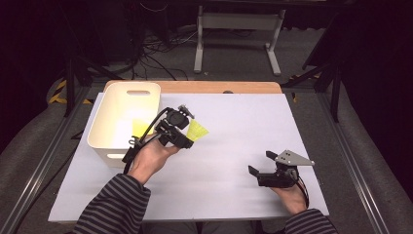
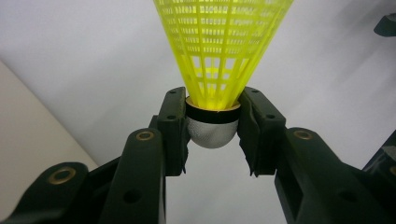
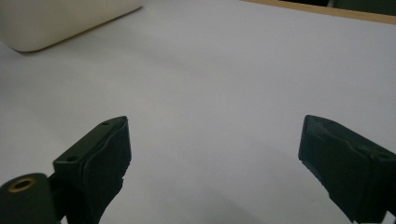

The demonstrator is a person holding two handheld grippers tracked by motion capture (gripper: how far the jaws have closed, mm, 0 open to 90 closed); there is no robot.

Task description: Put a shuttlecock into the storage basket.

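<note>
Shuttlecock (image 2: 215,60) sits clamped by its cork in your left gripper (image 2: 212,125), held above the table (image 1: 234,126) just beside the white bin (image 1: 124,119); your right gripper (image 1: 260,163) rests wide open.

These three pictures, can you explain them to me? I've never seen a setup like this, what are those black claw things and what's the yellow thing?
A person at a table holds a hand-operated gripper in each hand. The high view looks down from above; the other two come from cameras riding on each gripper. The left gripper is shut on a yellow shuttlecock, gripping its rounded base. The right gripper rests open with nothing between its jaws. A white bin stands on the white table sheet, with another yellow shuttlecock inside.
</note>
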